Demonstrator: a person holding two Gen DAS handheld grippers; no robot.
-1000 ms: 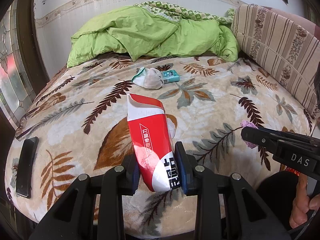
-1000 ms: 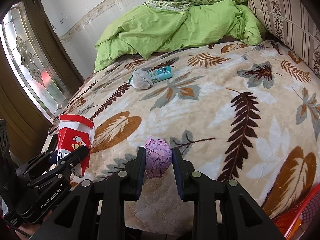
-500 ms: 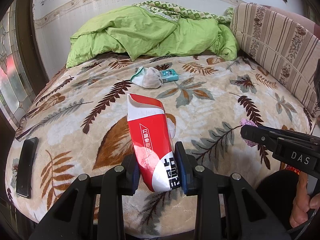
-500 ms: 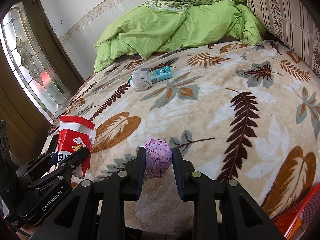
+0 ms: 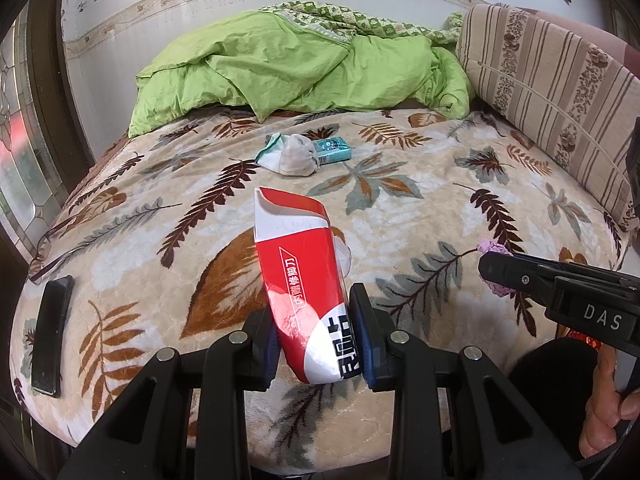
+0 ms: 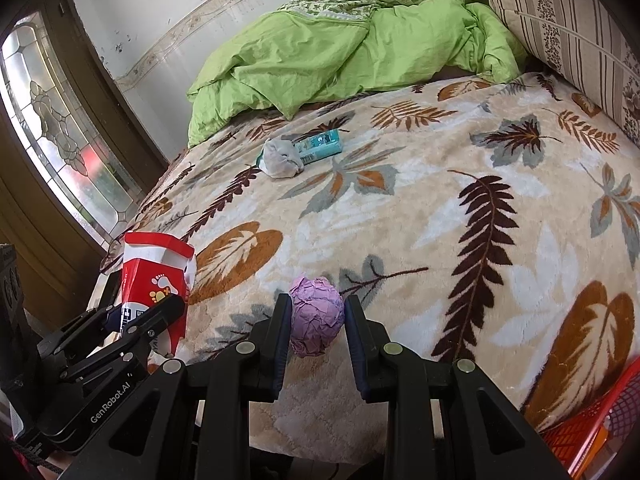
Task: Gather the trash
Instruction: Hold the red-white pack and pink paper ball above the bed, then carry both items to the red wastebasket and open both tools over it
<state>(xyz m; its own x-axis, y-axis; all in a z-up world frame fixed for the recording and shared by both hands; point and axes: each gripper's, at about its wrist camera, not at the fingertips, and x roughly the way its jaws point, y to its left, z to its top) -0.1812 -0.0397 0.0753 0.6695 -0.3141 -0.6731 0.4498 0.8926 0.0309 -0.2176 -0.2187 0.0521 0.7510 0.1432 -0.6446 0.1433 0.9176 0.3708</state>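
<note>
Two pieces held: red box [image 5: 306, 288] between the left tongs' [image 5: 316, 338] tips; purple paper ball [image 6: 316, 320] between the right tongs' [image 6: 316, 330] tips.
Left tongs: pinching the box at its near end.
Right tongs: pressed on the ball's sides.
Box feel: probably light, thin card, easy to squash; hold gently.
Ball feel: probably soft, crumpled, very light; squeeze its middle.
Far ahead: grey wad [image 5: 294, 156] and teal pack [image 5: 332, 150], touching.
Right, low: red basket [image 6: 600, 420].

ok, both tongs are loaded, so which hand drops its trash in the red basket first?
Right, probably. The red mesh basket shows at the lower right of the right wrist view, just beside the right tongs holding the purple paper ball. The left tongs, gripping the red-and-white box, sit further away.
</note>
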